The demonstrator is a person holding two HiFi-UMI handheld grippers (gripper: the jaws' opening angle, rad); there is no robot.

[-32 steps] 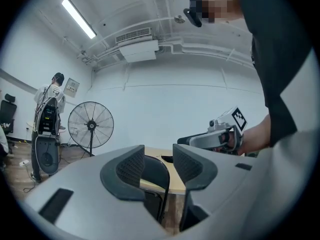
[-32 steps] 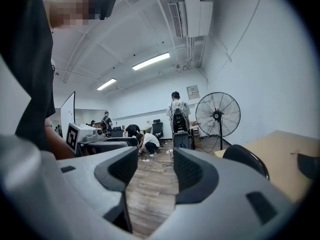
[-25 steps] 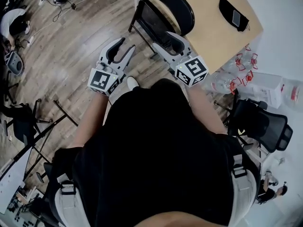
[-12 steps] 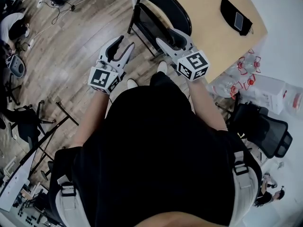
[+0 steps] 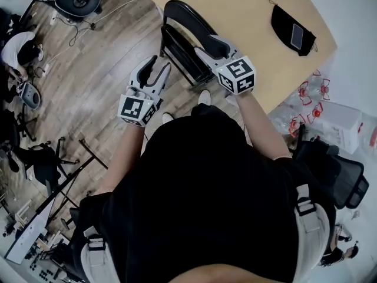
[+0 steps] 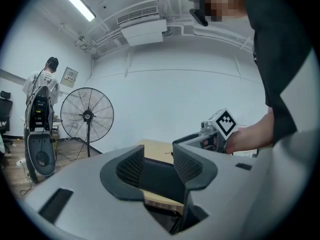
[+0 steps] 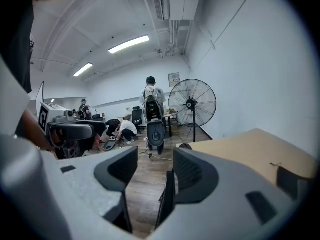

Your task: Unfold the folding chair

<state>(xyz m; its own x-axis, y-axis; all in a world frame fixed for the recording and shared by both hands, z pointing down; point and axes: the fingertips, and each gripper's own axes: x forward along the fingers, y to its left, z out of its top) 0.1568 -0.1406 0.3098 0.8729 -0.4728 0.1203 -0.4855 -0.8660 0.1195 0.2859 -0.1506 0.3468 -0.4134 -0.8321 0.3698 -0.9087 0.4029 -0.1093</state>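
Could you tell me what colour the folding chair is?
The folding chair is black, clearest in the head view.

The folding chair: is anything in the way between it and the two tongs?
Nothing visible. The folding chair stands folded at the table. Only floor shows between it and the left tongs, and the right tongs hang open right over its frame.

Both arms reach forward, side by side. The left claw [image 5: 159,64] and the right claw [image 5: 204,45] each hold their jaws narrowly apart, with nothing gripped between the pads.
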